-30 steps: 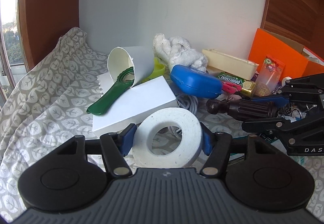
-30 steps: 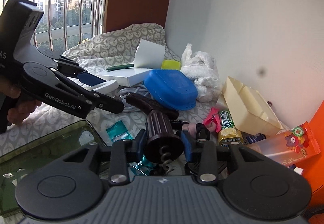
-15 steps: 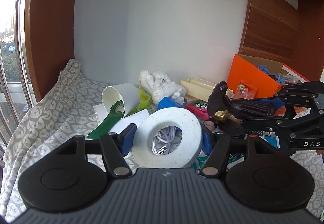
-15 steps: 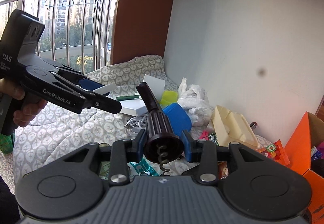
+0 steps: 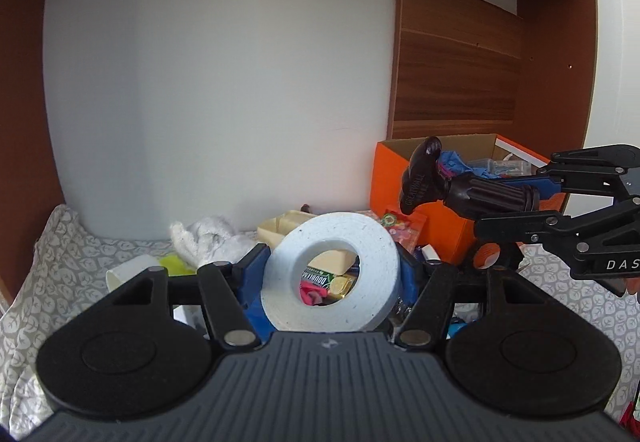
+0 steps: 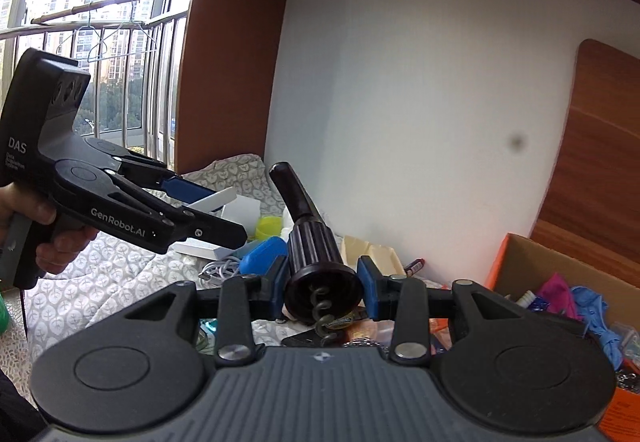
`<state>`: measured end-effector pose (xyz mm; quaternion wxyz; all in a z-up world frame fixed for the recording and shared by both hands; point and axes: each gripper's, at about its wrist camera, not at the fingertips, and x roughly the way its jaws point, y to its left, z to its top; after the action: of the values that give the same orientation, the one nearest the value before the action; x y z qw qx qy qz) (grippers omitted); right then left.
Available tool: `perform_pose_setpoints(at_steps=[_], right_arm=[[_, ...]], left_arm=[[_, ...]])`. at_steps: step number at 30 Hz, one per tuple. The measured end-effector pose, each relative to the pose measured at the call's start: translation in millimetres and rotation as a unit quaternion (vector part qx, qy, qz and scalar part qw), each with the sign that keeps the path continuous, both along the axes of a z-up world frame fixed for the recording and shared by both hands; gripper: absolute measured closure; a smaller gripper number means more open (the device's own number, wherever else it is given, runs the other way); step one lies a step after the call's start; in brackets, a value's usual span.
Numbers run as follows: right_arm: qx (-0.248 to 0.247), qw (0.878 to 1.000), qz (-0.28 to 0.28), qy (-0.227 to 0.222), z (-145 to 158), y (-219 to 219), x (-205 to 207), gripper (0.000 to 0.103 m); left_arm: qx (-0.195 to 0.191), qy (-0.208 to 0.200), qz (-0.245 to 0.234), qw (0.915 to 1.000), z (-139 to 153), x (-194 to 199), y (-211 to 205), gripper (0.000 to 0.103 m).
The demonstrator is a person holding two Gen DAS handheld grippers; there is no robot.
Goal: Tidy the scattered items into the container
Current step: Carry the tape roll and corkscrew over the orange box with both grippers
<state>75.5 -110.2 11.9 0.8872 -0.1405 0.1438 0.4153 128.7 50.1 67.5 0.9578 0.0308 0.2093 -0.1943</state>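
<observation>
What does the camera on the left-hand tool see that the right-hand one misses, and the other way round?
Only the left wrist view shows the white tape roll face on, clamped in the left gripper.

Only the right wrist view shows the window railing, the person's hand on the left tool's handle, and the corkscrew's metal spiral.

Both show the corkscrew held in the right gripper, the orange box and the leaf-patterned cloth under the clutter.

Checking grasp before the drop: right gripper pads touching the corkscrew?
Touching. The right wrist view shows both blue pads of the right gripper pressed against the corkscrew barrel, no gap on either side, and the corkscrew is held clear of the clutter.
</observation>
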Motion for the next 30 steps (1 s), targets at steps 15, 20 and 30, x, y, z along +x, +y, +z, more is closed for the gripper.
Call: perform_pose_setpoints(at_steps=[15, 20, 30], right_arm=[[0.035, 0.988, -0.15, -0.029, 26.0, -115.6, 47.1, 0.067], [0.034, 0.979, -0.198, -0.036, 28.3, -143.6, 71.3, 0.067], [0.054, 0.965, -0.255, -0.013, 22.8, -187.4, 129.2, 0.067]], left_arm=[[0.043, -0.041, -0.079, 0.9951, 24.0, 68.3, -134.5, 0.04], [0.063, -0.052, -0.069, 0.9943, 26.2, 95.6, -174.9, 0.04], [0.106, -0.043, -0.033, 0.9929, 11.9, 151.0, -234.4, 0.04]])
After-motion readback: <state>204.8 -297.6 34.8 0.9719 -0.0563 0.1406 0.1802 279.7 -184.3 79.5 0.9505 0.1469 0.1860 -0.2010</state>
